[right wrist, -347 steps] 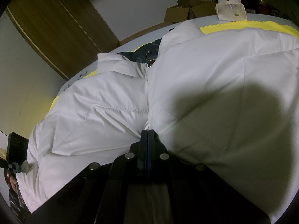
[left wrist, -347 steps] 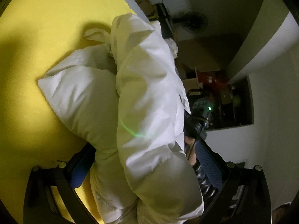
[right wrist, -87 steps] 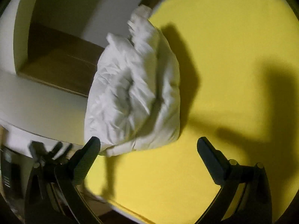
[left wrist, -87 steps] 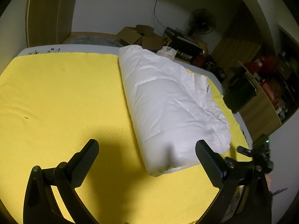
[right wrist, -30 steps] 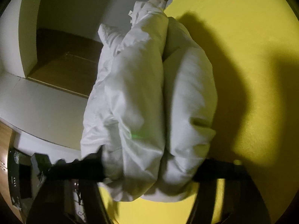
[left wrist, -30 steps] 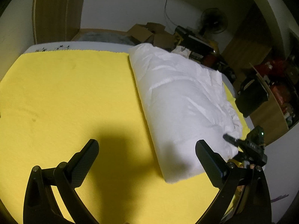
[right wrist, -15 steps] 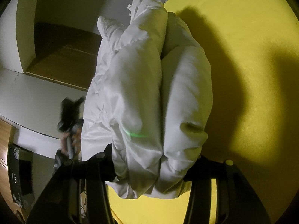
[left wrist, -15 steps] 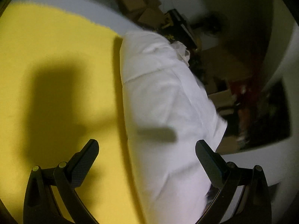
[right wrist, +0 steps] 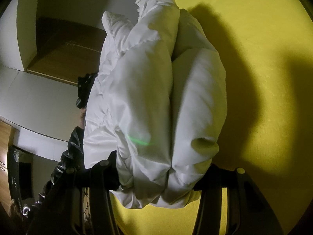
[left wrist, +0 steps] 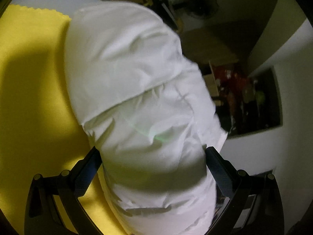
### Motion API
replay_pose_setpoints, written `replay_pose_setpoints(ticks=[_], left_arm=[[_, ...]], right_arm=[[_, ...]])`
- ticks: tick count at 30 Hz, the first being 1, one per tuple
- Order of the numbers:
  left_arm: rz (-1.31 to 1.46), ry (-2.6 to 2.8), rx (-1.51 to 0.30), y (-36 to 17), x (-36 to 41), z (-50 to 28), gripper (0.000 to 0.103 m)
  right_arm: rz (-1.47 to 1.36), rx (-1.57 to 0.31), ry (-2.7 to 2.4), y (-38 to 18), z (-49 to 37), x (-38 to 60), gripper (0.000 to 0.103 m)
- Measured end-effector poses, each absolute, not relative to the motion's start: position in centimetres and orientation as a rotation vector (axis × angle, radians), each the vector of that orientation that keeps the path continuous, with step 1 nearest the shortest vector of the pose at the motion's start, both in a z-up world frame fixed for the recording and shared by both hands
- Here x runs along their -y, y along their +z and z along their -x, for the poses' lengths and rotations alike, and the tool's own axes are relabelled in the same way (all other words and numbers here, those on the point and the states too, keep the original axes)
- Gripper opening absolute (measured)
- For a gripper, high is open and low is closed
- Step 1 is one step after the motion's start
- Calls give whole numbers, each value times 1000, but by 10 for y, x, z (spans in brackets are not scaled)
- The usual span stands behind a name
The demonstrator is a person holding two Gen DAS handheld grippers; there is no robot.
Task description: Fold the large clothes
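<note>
Camera placement: both your wrist views are looking close along the fingers.
Both are sharing the white padded jacket [left wrist: 140,98] [right wrist: 156,98] and yellow cloth [left wrist: 33,90] [right wrist: 270,62], seen from opposite ends.

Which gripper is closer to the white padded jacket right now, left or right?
Neither clearly: both are at it. The left gripper has its fingers either side of one end of the folded jacket; the right gripper straddles the other end, squeezing the bundle.
</note>
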State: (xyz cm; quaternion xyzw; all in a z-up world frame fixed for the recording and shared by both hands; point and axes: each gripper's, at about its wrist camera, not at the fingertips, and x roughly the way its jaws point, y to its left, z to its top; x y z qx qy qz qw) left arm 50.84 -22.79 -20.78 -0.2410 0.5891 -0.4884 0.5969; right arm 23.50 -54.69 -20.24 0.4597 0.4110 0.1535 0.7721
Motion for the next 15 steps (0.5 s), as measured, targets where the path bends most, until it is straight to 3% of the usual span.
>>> replay_pose_setpoints(ticks=[15], left_arm=[[530, -1066, -1359, -212, 246, -496, 103]], right_arm=[[-983, -896, 335, -204, -241, 545, 51]])
